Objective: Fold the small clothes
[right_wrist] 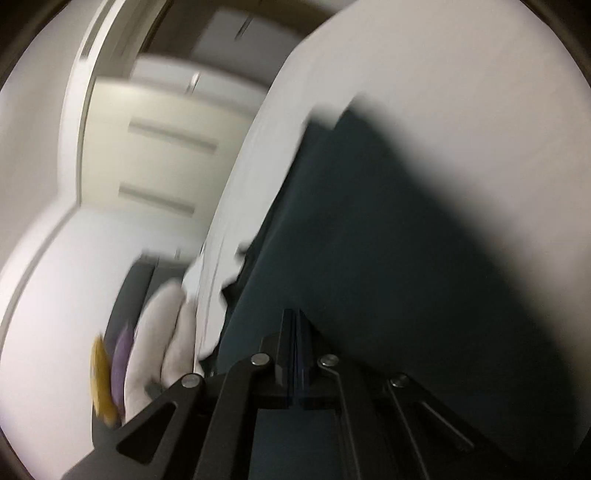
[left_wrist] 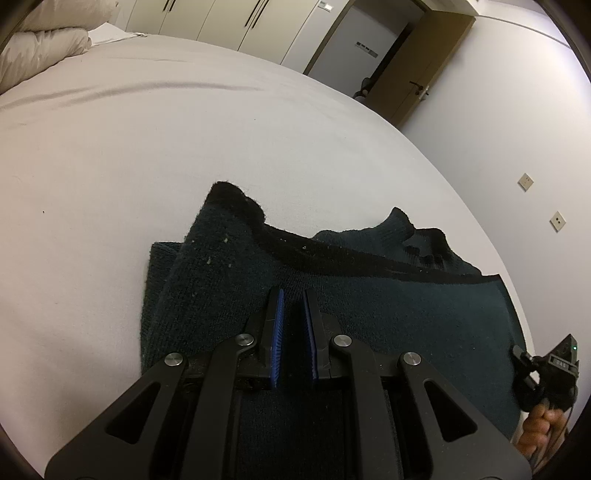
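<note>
A dark green knitted garment [left_wrist: 369, 295] with black trim lies partly folded on the white bed [left_wrist: 147, 147]. My left gripper [left_wrist: 293, 299] is over the garment, its blue pads a narrow gap apart with dark cloth between them. My right gripper [right_wrist: 297, 317] is shut, pads together, over the same dark green garment [right_wrist: 369, 240]; the right wrist view is blurred and I cannot tell if cloth is pinched. The right gripper's body and the hand holding it show at the left wrist view's right edge [left_wrist: 550, 373].
White pillows [left_wrist: 40, 44] lie at the bed's far left corner. Wardrobe doors [left_wrist: 236, 22] and a wooden door [left_wrist: 417, 62] stand beyond the bed. In the right wrist view the bed's edge [right_wrist: 229, 206] drops to a floor with white, purple and yellow items [right_wrist: 147, 350].
</note>
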{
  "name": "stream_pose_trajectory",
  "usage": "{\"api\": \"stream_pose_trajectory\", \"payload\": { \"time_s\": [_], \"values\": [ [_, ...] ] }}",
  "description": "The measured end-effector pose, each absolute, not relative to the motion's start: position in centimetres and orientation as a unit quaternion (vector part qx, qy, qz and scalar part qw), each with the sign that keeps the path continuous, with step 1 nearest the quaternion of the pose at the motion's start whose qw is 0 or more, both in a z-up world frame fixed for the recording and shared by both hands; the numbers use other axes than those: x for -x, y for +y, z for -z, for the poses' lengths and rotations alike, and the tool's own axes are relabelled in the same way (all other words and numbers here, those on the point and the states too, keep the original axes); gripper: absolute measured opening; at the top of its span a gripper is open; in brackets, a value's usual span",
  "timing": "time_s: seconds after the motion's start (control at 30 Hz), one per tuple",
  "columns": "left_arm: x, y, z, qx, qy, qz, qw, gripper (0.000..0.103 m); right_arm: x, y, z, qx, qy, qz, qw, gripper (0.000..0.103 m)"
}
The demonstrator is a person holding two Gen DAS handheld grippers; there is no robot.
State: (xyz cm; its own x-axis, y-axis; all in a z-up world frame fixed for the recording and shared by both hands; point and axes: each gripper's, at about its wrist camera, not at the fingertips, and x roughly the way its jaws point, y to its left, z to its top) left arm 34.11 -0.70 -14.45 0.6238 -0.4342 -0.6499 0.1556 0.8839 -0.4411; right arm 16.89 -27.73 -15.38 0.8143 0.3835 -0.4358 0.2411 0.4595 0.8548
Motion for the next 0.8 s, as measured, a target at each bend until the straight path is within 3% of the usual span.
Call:
{"api": "stream_pose_trajectory", "payload": {
  "time_s": [0.33, 0.5, 0.67, 0.8],
  "values": [
    [-33.3, -1.1, 12.5, 0.166, 0.436, 0.127, 0.875, 0.013, -17.6, -26.9, 15.5, -0.484, 0.275, -0.039, 0.83, 0.0],
    [-27.8, -4.2, 9.3, 0.098, 0.448, 0.066, 0.886, 0.013, -16.4, -31.4, 15.7, -0.469, 0.269, -0.036, 0.84, 0.0],
    [-24.6, -7.6, 12.0, -0.002, 0.461, 0.065, 0.885, 0.013, -15.3, -32.6, 16.0, -0.469, 0.267, -0.04, 0.841, 0.0],
    [-24.0, -7.0, 12.0, -0.015, 0.458, 0.052, 0.887, 0.014, -14.6, -33.6, 16.0, -0.471, 0.266, -0.044, 0.84, 0.0]
  ]
}}
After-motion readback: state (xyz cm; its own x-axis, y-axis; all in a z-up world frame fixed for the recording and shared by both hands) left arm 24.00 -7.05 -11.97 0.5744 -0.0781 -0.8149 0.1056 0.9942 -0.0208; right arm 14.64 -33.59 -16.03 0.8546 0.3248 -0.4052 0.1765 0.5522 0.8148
